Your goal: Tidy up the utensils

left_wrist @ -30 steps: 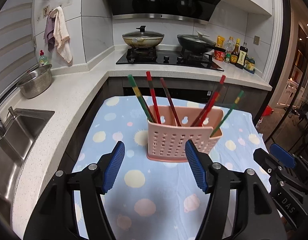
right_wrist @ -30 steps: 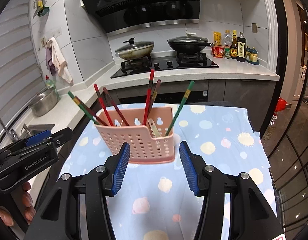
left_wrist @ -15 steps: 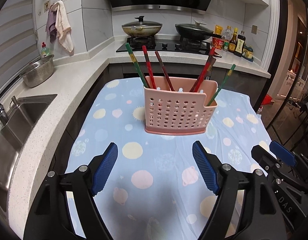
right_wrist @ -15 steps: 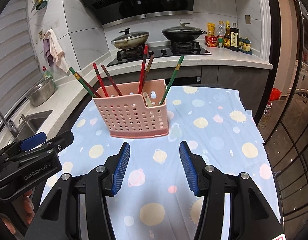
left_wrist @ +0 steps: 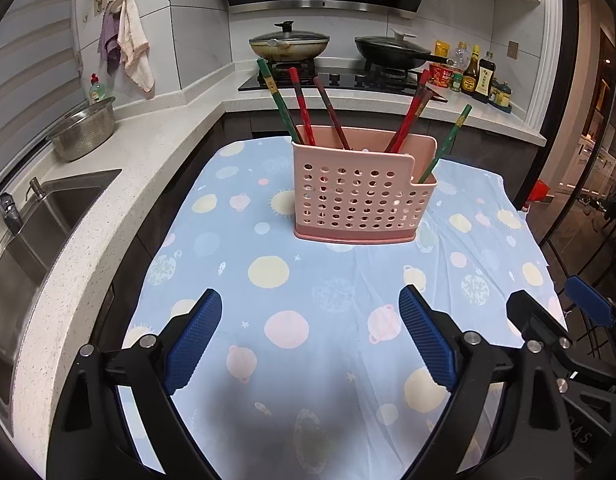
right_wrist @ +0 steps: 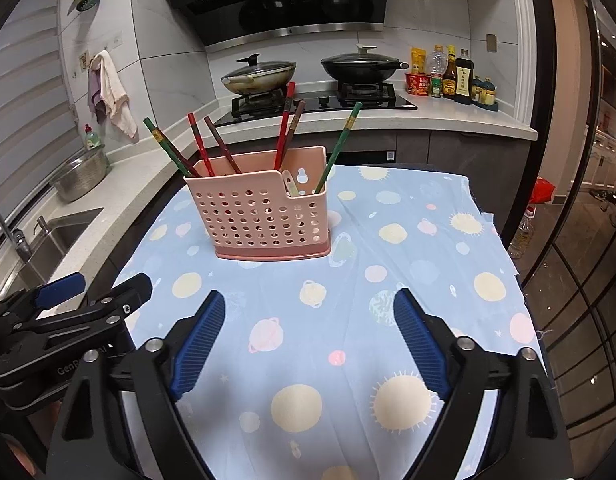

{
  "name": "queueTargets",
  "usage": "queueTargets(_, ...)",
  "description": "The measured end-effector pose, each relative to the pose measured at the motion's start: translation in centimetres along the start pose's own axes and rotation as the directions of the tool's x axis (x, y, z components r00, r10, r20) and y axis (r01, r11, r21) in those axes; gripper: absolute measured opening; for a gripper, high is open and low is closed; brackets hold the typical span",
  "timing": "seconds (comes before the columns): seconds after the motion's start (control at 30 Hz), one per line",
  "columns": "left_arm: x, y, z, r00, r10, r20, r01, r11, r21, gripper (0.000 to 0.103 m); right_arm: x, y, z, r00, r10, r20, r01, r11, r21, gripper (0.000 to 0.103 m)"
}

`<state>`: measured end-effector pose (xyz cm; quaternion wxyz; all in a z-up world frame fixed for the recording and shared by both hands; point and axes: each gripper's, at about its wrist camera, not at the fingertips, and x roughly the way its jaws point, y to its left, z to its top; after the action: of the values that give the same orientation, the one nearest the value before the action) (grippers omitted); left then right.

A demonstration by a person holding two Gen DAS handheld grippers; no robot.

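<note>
A pink perforated utensil holder (left_wrist: 361, 196) (right_wrist: 264, 216) stands upright on the blue patterned tablecloth (left_wrist: 292, 280) (right_wrist: 387, 264). Several red, green and brown chopsticks (left_wrist: 304, 108) (right_wrist: 286, 124) lean out of it, and a pale spoon (right_wrist: 290, 184) sits in its lower right section. My left gripper (left_wrist: 309, 326) hovers over the cloth well short of the holder, jaws opening wide, nothing between them. My right gripper (right_wrist: 308, 326) is likewise back from the holder, jaws opening, nothing between them. Each gripper shows at the edge of the other's view.
A sink (left_wrist: 48, 216) and a steel colander (left_wrist: 84, 130) lie on the counter at left. Behind the table is a stove with two lidded pans (left_wrist: 290, 42) and sauce bottles (right_wrist: 453, 76). The cloth's right edge (right_wrist: 507, 248) drops to a glass door.
Both grippers have pulled back from the holder and sunk a little, so it looks smaller and farther. Both pairs of jaws stand wider apart than before.
</note>
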<state>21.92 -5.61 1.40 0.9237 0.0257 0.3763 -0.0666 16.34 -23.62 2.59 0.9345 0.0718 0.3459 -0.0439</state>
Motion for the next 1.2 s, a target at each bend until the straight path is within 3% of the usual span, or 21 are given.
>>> queueTargets(0.23, 0.0, -0.3, -0.6, 1.0, 0.021, -0.002, -0.021, 1.0, 0.016, 0.094, -0.3, -0.4, -0.5, 0.999, -0.045, 0.025, 0.045, 0.999, -0.012, 0.088)
queueTargets(0.3, 0.0, -0.3, -0.7, 1.0, 0.031, -0.006, -0.031, 0.999, 0.014, 0.095, -0.4, -0.6, -0.5, 0.998, -0.052, 0.027, 0.053, 0.999, -0.014, 0.096)
queueTargets(1.2, 0.4, 0.4, -1.2, 0.999, 0.05, -0.012, -0.05, 0.999, -0.019, 0.095, 0.3, -1.0, -1.1, 0.998, -0.056, 0.0, 0.056, 0.998, -0.002, 0.096)
